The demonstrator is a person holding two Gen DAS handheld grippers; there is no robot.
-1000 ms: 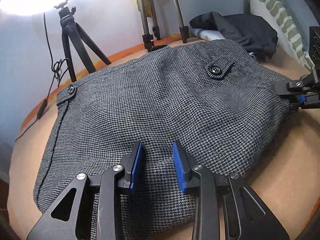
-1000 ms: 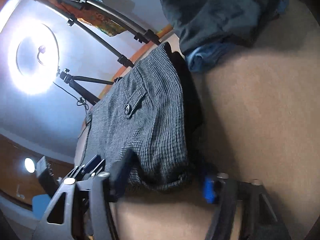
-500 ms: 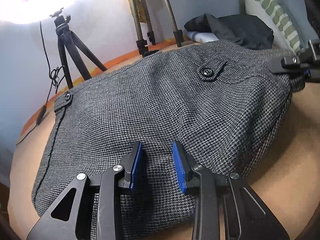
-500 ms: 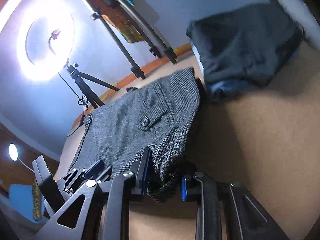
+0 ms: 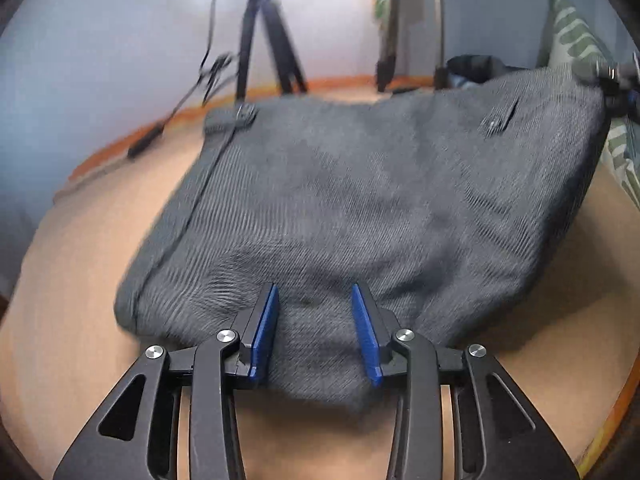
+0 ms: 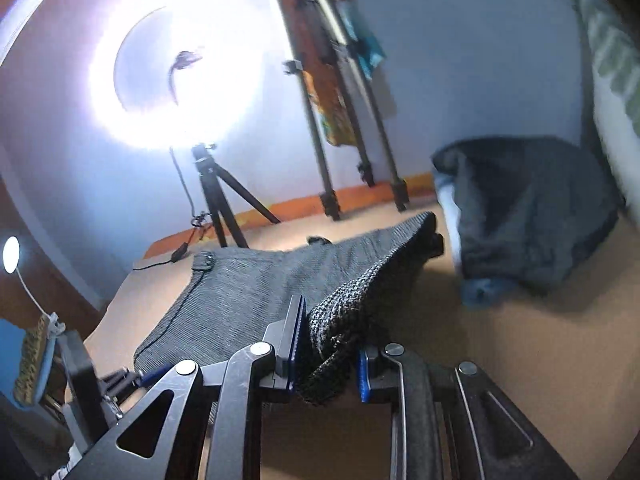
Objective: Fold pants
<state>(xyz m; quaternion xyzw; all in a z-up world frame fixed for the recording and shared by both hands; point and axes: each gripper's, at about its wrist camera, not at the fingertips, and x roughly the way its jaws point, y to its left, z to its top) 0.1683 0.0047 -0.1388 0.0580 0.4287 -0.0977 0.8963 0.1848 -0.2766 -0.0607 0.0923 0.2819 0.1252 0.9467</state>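
Note:
Grey houndstooth pants (image 5: pixel 360 208) lie folded on a tan surface (image 5: pixel 100 280) and fill the left wrist view. My left gripper (image 5: pixel 316 320) is shut on their near edge, with a bunch of cloth between its blue pads. My right gripper (image 6: pixel 332 356) is shut on another corner of the pants (image 6: pixel 256 288) and holds it lifted off the surface. The right gripper also shows at the far right of the left wrist view (image 5: pixel 616 84), with the cloth stretched up toward it.
A dark pile of clothes (image 6: pixel 528 208) lies at the back right. A ring light (image 6: pixel 176 76) on a black tripod (image 6: pixel 220 208) and two more tripod legs (image 6: pixel 360 168) stand along the back wall. A green-patterned cushion (image 5: pixel 580 44) sits at the right.
Both grippers have risen with the pants. The right corner has lifted off the surface and the cloth now hangs stretched between them. Both views are blurred from motion.

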